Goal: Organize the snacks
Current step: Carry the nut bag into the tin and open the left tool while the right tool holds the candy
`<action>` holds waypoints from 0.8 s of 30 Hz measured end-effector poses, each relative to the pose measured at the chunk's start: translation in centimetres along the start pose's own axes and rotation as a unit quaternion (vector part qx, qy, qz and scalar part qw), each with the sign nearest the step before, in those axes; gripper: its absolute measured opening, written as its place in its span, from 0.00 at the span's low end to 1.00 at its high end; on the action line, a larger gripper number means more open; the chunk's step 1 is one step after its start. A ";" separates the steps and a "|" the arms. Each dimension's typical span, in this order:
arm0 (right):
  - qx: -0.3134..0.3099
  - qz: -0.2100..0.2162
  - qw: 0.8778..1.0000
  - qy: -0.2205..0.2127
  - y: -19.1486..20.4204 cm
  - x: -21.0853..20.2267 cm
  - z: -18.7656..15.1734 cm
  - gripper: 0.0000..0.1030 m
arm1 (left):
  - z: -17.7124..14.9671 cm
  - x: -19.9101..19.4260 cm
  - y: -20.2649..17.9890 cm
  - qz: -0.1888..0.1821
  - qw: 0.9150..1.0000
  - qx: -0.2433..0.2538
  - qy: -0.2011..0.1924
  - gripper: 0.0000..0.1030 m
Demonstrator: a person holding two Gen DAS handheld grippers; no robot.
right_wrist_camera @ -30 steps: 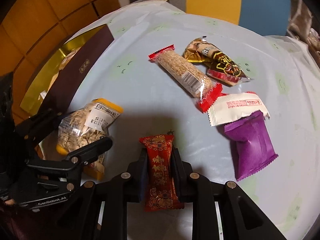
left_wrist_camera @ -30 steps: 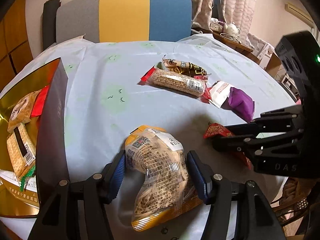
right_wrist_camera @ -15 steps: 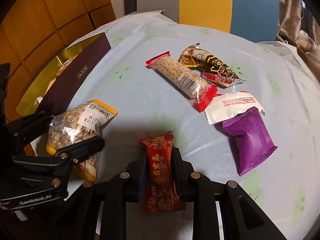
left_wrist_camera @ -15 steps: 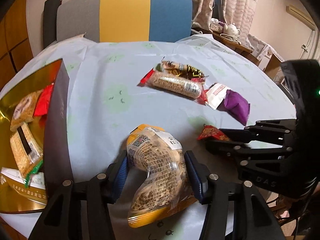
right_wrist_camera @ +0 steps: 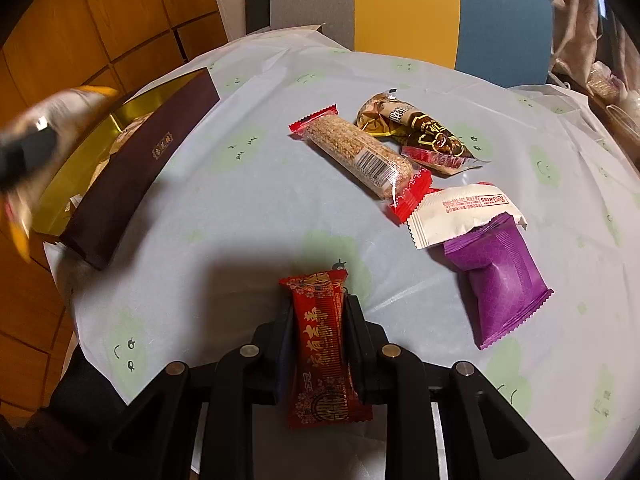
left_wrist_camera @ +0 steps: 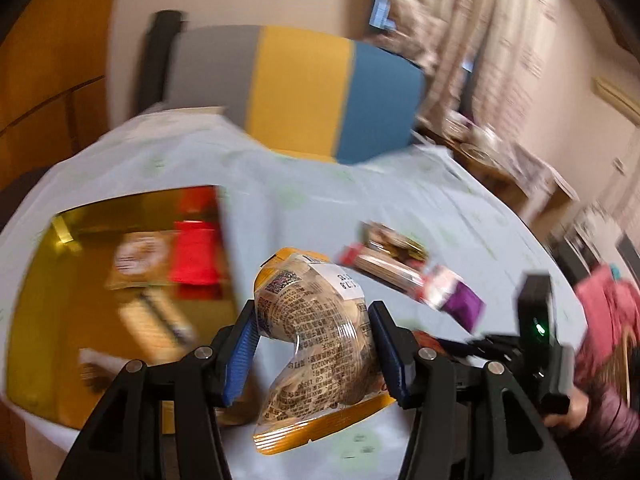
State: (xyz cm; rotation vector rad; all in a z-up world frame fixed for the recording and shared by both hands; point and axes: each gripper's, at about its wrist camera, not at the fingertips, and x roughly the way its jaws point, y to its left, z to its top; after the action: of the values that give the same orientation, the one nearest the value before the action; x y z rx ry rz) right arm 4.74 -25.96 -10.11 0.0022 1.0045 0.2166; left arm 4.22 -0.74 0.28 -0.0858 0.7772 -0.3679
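My left gripper (left_wrist_camera: 312, 332) is shut on a clear-and-yellow snack bag (left_wrist_camera: 316, 336) and holds it above the table, beside the gold-lined box (left_wrist_camera: 44, 304). The box holds several snacks, one a red packet (left_wrist_camera: 194, 256). My right gripper (right_wrist_camera: 318, 316) is shut on a red snack packet (right_wrist_camera: 322, 352) above the table's near edge. In the right wrist view the box (right_wrist_camera: 132, 184) with its dark brown side is at the left, and the left gripper shows as a blur (right_wrist_camera: 24, 152) over it.
On the pale blue tablecloth (right_wrist_camera: 248, 208) lie a sesame bar (right_wrist_camera: 360, 156), a brown-gold packet (right_wrist_camera: 416, 124), a white packet (right_wrist_camera: 460, 212) and a purple packet (right_wrist_camera: 500, 276). A grey, yellow and blue chair (right_wrist_camera: 404, 8) stands behind the table.
My left gripper has lifted the snack bag and swung it left, to the box; its view is blurred. My right gripper has risen a little with the red packet.
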 end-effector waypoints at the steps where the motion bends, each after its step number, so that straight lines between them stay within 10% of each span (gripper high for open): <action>1: 0.000 -0.001 1.000 0.000 0.0 0.0 0.0 0.24 | 0.3 -0.3 1.3 0.011 1.000 -0.016 -0.002 0.54; 10: 0.004 -0.003 1.000 -0.011 0.1 0.0 -0.2 0.24 | -0.9 -1.6 11.6 0.093 0.985 -0.146 0.012 0.54; 24: -0.001 -0.009 1.000 -0.008 0.2 -0.1 -0.2 0.24 | 3.7 7.3 10.7 0.048 0.985 -0.148 0.071 0.58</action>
State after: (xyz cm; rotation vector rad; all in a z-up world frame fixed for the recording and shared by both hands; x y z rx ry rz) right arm 4.50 -25.79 -10.12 -0.0075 0.9872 0.2010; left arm 14.71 6.44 -4.25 -0.3036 0.9705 -0.1660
